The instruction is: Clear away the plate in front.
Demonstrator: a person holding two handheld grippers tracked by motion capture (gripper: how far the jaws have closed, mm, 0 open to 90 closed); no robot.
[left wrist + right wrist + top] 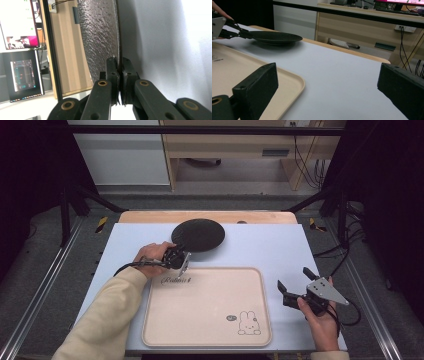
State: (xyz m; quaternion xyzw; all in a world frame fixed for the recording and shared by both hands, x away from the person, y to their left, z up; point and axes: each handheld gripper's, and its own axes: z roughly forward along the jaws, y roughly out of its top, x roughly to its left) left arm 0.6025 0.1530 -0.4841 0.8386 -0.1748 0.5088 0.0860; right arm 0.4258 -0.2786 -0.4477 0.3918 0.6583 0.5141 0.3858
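The black plate (198, 234) is clamped at its rim by the left gripper (181, 258); the right gripper (295, 286) is held apart, empty. Next, a lift onto the beige tray (205, 307) seems called for.

A wooden desk (240, 150) stands on grey floor (50, 250) beyond.

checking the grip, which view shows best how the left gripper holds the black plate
The left gripper view: the left gripper has its jaws shut on the rim of the black plate. The high view shows the whole plate with the hand at its edge; the right gripper view shows it side-on, far off.
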